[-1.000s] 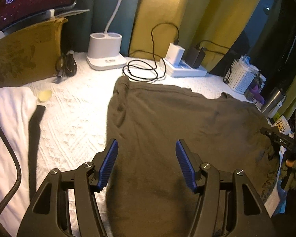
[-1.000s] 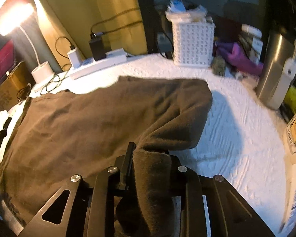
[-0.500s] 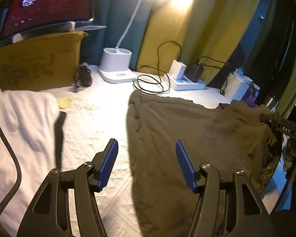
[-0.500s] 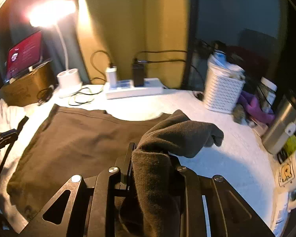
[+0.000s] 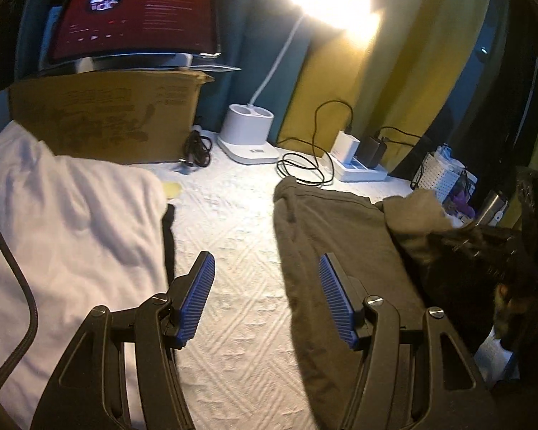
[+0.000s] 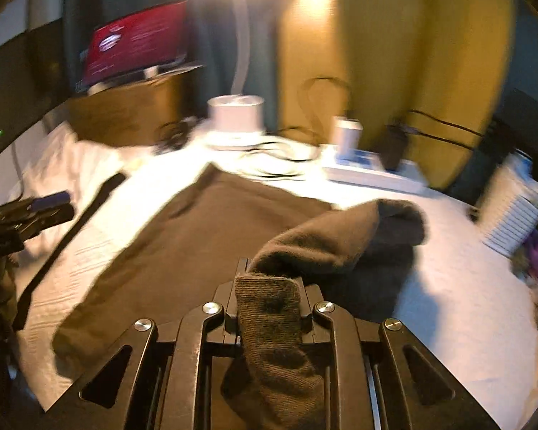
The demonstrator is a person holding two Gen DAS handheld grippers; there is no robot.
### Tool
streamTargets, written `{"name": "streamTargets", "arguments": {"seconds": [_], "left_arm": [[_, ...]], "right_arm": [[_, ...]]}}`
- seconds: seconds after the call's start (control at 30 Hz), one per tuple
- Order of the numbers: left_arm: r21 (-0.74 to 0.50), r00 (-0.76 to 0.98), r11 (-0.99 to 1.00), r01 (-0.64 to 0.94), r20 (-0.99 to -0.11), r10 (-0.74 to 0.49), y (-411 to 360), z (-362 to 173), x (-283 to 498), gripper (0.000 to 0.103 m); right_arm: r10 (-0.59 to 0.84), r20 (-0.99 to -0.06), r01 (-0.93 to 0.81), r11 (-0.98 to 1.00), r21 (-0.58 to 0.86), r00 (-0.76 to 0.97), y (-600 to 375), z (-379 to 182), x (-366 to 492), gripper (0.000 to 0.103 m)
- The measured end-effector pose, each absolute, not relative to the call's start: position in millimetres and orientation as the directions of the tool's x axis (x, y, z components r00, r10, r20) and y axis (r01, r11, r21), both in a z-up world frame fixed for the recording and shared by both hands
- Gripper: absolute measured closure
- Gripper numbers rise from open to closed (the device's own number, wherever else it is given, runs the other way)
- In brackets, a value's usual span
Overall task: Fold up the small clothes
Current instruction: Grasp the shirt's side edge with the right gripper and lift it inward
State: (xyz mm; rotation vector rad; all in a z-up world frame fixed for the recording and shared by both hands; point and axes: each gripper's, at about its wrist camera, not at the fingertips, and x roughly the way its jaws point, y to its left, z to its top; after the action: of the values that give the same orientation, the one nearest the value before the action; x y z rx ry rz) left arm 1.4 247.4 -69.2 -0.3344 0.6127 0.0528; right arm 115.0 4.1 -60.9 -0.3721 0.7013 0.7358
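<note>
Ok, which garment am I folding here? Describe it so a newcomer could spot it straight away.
Start at the white lamp base at the back of the white quilted bedspread. Just in front of it and to the right lies the brown shirt, spread flat. It is the only dark cloth there, unlike the white fabric on the left, and one edge is lifted in the right hand-held gripper.

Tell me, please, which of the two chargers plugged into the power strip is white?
The charger nearer the lamp base is the white charger; the black charger sits beside it on the power strip.
</note>
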Motion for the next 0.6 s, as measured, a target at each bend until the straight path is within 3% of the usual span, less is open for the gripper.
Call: {"name": "streamTargets", "arguments": {"seconds": [0.33,0.43,0.5,0.53,0.57,0.6], "left_arm": [[-0.301,0.807,0.935,-0.187,-0.590,-0.028,261.2,-75.2,-12.2,0.042],[-0.297,0.801,0.932,-0.208,-0.599,-0.013,265.7,-77.0,-14.0,0.042],[-0.294,0.796,0.929,-0.223,-0.605,-0.001,268.6,-77.1,-15.0,0.042],[-0.293,0.795,0.928,-0.229,-0.606,0.005,268.9,-76.4,-15.4,0.042],[-0.291,0.795,0.928,-0.233,-0.607,0.009,269.7,-75.9,-15.7,0.042],[-0.288,0.795,0.928,-0.237,-0.607,0.015,270.0,-74.6,-15.9,0.042]], "right_arm": [[0.514,-0.767,-0.821,0.569,-0.031,0.385,82.8,-101.2,83.1,0.084],[0.504,-0.784,-0.825,0.564,-0.019,0.363,88.2,-110.6,76.6,0.077],[0.518,-0.791,-0.841,0.541,0.006,0.327,88.9,-111.9,72.3,0.054],[0.538,-0.791,-0.857,0.514,0.034,0.291,89.8,-112.0,67.5,0.030],[0.558,-0.786,-0.871,0.488,0.052,0.266,91.0,-111.1,61.2,0.022],[0.571,-0.779,-0.881,0.470,0.053,0.258,92.4,-110.0,55.8,0.022]]}}
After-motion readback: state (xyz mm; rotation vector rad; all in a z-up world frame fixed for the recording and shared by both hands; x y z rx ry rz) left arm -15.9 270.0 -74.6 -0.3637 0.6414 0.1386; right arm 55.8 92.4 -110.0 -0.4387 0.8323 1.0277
